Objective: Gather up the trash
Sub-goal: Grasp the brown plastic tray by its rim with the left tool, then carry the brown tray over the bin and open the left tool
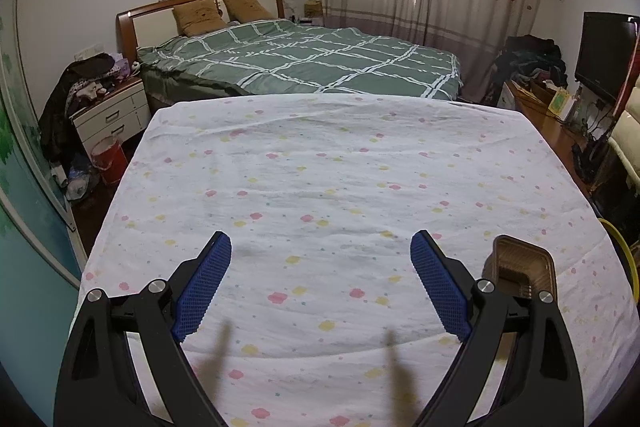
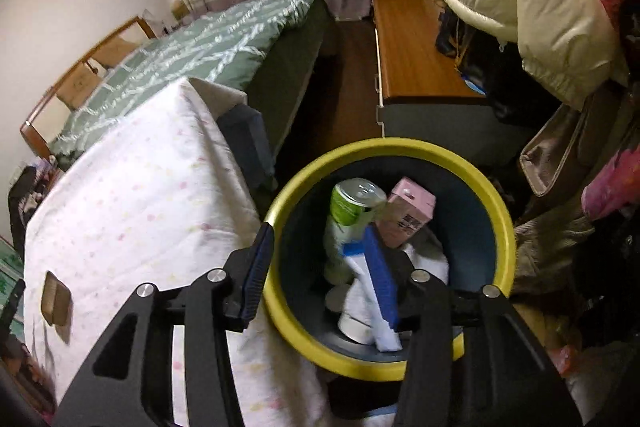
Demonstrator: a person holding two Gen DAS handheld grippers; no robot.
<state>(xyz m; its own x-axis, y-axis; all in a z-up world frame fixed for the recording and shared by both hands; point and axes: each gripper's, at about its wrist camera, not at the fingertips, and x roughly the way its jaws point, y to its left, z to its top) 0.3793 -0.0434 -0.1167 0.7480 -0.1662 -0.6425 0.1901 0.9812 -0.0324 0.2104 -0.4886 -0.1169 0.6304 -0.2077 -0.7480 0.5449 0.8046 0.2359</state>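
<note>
Left gripper (image 1: 321, 281) is held over a table covered by a white flowered cloth (image 1: 320, 179), its blue-padded jaws spread wide with nothing between them and only cloth beneath. A brown plastic tray (image 1: 520, 269) lies on the cloth at about 3 o'clock from that gripper, just beyond its right finger; the right wrist view shows the same tray near the table's close edge at 9 o'clock. Right gripper (image 2: 320, 271) is positioned above a yellow-rimmed bin (image 2: 506, 227) standing on the floor against the table's side, at roughly 5 o'clock from the table. Its jaws stand partly apart and pinch nothing. A white and blue tube (image 2: 360, 291) lies inside the bin next to the right finger, not clamped by the pads. Also in the bin: a green can (image 2: 348, 205) at 11 o'clock and a pink carton (image 2: 408, 213) at 1 o'clock, both leaning against the inner wall. A bed with a green checked quilt (image 1: 312, 61) stands beyond the table at 12 o'clock.
</note>
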